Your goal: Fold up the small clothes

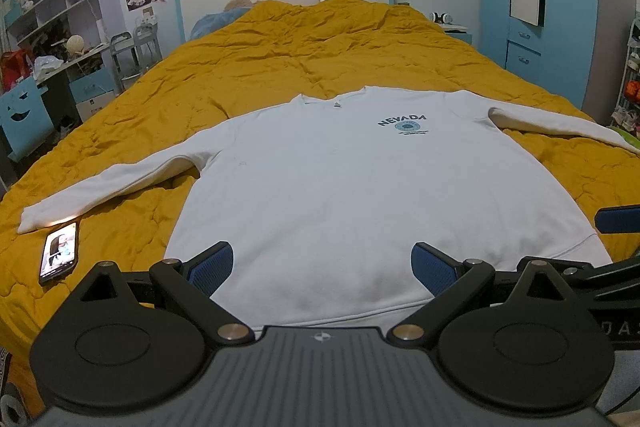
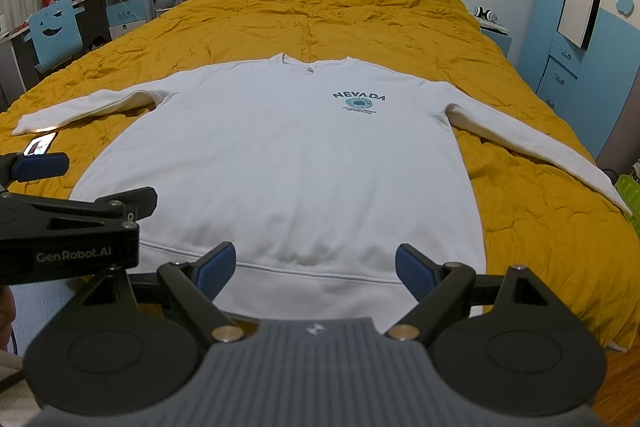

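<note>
A white long-sleeved sweatshirt [image 1: 340, 179] with a teal NEVADA print lies flat, face up, on the yellow quilt, both sleeves spread out; it also shows in the right wrist view [image 2: 280, 155]. My left gripper [image 1: 322, 267] is open and empty, hovering over the hem at the near edge. My right gripper [image 2: 316, 271] is open and empty, over the hem too. The left gripper's body [image 2: 68, 227] shows at the left of the right wrist view, and a right fingertip [image 1: 618, 219] at the right edge of the left wrist view.
A phone [image 1: 59, 251] with a lit screen lies on the quilt [image 1: 300, 59] by the left cuff. A desk and shelves stand to the left of the bed, a blue wardrobe [image 1: 536, 7] and nightstand to the right, and a headboard behind.
</note>
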